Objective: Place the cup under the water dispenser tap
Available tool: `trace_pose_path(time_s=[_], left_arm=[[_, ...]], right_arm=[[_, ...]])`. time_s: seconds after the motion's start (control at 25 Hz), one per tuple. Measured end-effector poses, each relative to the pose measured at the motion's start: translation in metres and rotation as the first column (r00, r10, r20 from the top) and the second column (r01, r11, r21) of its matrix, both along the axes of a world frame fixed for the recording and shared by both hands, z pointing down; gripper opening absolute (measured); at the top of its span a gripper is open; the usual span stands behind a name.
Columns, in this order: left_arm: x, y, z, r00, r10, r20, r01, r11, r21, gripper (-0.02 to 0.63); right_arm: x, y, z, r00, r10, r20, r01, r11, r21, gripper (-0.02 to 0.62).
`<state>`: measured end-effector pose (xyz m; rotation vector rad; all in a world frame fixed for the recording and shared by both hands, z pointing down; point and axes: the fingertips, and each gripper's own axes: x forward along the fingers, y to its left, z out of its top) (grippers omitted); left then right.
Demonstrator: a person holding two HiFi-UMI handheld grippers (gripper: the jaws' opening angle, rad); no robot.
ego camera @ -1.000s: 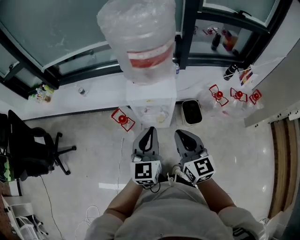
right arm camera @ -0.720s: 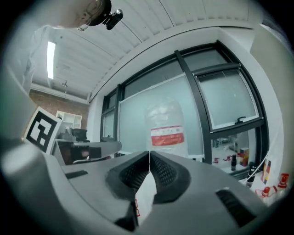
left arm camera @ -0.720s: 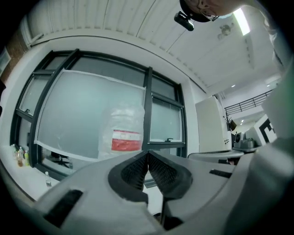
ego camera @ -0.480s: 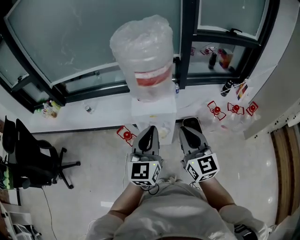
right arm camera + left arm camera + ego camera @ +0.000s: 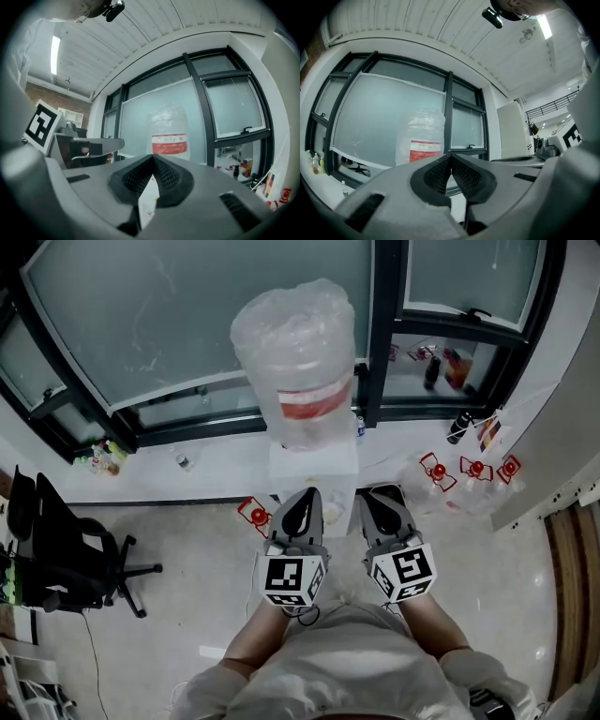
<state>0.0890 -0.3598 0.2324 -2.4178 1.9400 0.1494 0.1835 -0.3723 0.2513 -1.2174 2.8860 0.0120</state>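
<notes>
The water dispenser point(image 5: 314, 468) stands against the window wall, a white box under a big plastic-wrapped bottle point(image 5: 298, 357) with a red label. No cup shows in any view, and the tap is hidden behind my grippers. My left gripper point(image 5: 306, 495) and right gripper point(image 5: 376, 496) are held side by side just in front of the dispenser, pointing at it. Both are shut and hold nothing. In the left gripper view the tips of the left gripper point(image 5: 450, 157) meet below the bottle point(image 5: 423, 139). The right gripper point(image 5: 153, 157) is likewise closed beneath the bottle point(image 5: 168, 132).
A black office chair point(image 5: 58, 549) stands at the far left. Several clear bottles with red caps point(image 5: 469, 476) lie on the floor to the dispenser's right, and another red-capped one point(image 5: 254, 516) lies to its left. Small bottles line the window ledge point(image 5: 98, 457). Dark-framed frosted windows point(image 5: 169, 324) lie behind.
Both grippers have risen together and now lie over the dispenser's lower front. The head view has tilted up, showing more window. The jaws stayed shut.
</notes>
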Motion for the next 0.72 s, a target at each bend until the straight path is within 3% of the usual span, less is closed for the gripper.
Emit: trace_pose_path(time_s=[0.4, 0.72], left_arm=[[-0.003, -0.015, 0.012, 1.0, -0.026, -0.009, 0.026, 0.999, -0.041, 0.02], [-0.008, -0.021, 0.012, 0.997, -0.039, 0.062, 0.041, 0.999, -0.026, 0.02]], right_arm=[[-0.001, -0.01, 0.007, 1.0, -0.016, -0.011, 0.016, 0.999, -0.032, 0.028], [-0.005, -0.014, 0.016, 0.999, -0.028, -0.035, 0.027, 0.999, -0.036, 0.028]])
